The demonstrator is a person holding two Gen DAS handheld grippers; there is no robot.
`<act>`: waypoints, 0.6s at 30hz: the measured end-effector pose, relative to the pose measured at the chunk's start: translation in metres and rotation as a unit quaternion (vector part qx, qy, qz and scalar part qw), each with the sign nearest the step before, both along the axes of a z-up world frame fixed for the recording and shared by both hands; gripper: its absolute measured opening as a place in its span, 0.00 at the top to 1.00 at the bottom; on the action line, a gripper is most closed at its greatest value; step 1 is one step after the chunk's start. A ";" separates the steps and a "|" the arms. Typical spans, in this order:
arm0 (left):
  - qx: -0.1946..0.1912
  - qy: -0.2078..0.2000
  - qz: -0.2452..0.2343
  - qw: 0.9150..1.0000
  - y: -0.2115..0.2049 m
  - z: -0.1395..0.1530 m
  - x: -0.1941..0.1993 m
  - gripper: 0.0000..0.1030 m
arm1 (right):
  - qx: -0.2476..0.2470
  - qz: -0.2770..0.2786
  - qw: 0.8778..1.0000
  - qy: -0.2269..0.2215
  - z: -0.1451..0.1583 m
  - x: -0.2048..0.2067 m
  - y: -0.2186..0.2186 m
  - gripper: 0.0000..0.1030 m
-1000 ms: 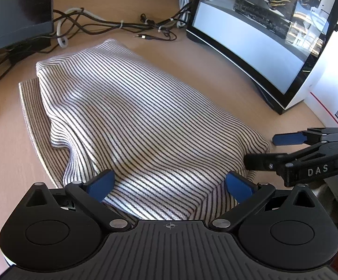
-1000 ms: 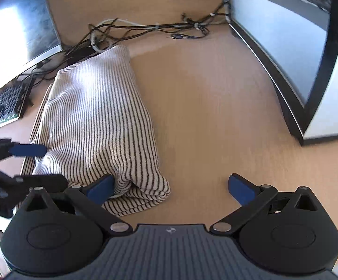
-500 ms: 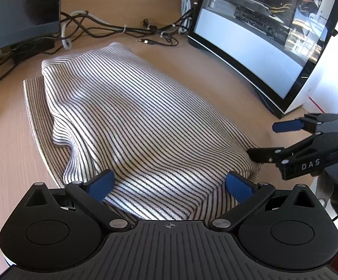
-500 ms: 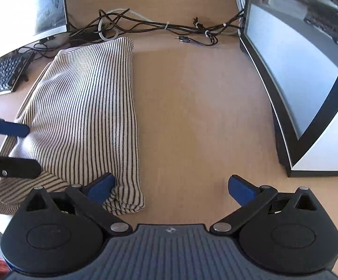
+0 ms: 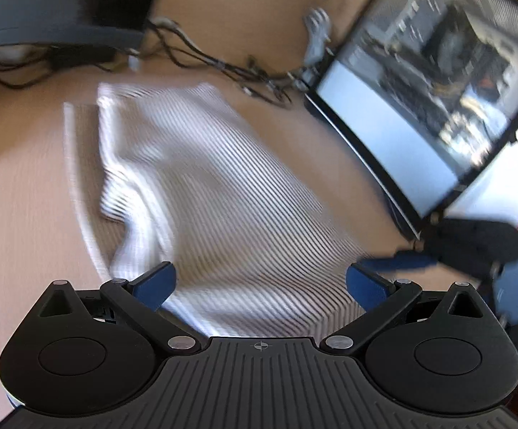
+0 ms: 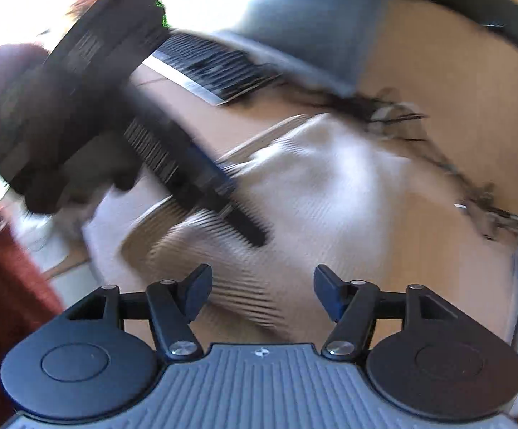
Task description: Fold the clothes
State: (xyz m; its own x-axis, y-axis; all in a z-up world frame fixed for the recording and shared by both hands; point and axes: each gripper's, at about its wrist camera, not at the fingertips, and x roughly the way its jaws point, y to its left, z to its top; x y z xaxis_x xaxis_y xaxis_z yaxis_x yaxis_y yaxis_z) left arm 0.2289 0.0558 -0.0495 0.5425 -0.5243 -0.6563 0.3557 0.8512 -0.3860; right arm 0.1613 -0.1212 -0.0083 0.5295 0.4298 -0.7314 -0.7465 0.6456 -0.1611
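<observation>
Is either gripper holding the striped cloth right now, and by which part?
Neither visibly: the left gripper stands open over the black-and-white striped folded cloth; the right gripper is closing, pads not pressing it.

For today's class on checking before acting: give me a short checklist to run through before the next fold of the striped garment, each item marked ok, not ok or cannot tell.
1. Striped garment lies on the desk, not hanging off: ok.
2. Left gripper has its jaws wide, nothing pinched: ok.
3. Right gripper is ready: not ok, its jaws are closing over the cloth with nothing pinched yet.
4. Cables lie clear of the garment: ok, behind its far edge.
5. Monitor stands clear of the cloth: ok.
6. Garment edges line up for a neat fold: cannot tell, both views are blurred.
</observation>
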 end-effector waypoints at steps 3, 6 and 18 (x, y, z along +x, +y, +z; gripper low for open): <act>0.012 -0.004 0.043 0.999 0.023 0.003 -0.002 0.00 | -0.041 0.050 0.998 -0.007 -0.012 -0.004 0.013 0.26; 0.024 -0.008 0.067 0.997 0.043 0.005 -0.006 0.00 | -0.084 0.087 0.992 -0.029 -0.026 -0.010 0.025 0.23; 0.137 -0.104 -0.040 0.984 0.045 0.025 -0.055 0.00 | 0.050 -0.107 0.971 0.209 -0.013 0.078 0.003 0.29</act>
State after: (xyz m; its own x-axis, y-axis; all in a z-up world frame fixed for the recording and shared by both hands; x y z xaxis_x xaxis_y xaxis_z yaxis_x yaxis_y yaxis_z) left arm 0.1735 0.1009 -0.0242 0.6452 -0.3886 -0.6578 0.4723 0.8796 -0.0564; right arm 0.2389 -0.1185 -0.0213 0.2804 0.4229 -0.8617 -0.5795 0.7902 0.1993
